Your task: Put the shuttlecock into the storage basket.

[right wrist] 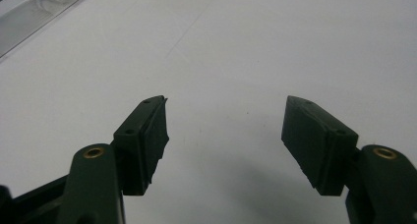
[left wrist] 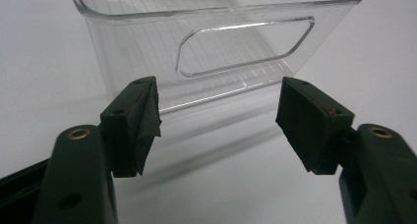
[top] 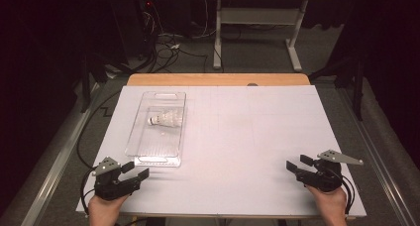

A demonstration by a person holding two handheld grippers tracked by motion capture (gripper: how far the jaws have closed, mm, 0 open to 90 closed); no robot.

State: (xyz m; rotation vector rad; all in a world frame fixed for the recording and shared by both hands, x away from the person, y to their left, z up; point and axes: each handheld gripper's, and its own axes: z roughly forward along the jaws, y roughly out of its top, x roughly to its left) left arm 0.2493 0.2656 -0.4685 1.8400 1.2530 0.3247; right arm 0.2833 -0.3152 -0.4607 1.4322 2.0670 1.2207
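Note:
A clear plastic bin (top: 141, 112) lies on the white table sheet at the left, and a white shuttlecock (top: 166, 119) rests inside it toward its far end. My left gripper (top: 136, 170) sits near the table's front left corner, open and empty, just short of the bin's near end. In the left gripper view the bin's handle-slot wall (left wrist: 236, 47) stands right ahead of the open gripper (left wrist: 219, 108). My right gripper (top: 298, 163) rests at the front right, open with nothing between its fingers, over bare sheet (right wrist: 226, 118).
The white sheet (top: 247, 132) covers a wooden table whose far edge (top: 218, 79) shows. Beyond it are a white desk frame (top: 257, 32) and floor cables (top: 163, 42). Metal rails (top: 54, 161) run along both sides.

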